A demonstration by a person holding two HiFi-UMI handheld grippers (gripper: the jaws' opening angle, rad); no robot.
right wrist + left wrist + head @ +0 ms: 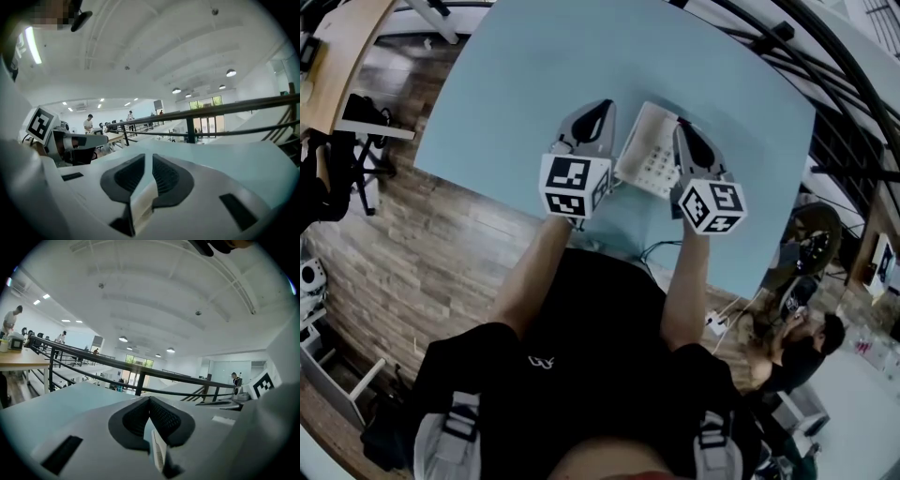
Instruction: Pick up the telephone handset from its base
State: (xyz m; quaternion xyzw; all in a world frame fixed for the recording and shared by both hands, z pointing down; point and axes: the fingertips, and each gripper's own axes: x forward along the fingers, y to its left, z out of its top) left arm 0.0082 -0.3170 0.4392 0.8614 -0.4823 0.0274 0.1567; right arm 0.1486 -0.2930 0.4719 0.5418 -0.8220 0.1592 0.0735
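approach step, handset not lifted yet. telephone (649, 150) lay on table (534, 84) betw. my grippers. left gripper (150, 401) was closed, empty; right gripper (149, 161) jaws barely apart, empty. next, i think: open wider, close round handset.

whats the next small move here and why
Probably open the right gripper wider: its jaws stand only a slit apart, empty, while it hovers at the telephone's right edge. I can't make out the handset, so widen before closing in.
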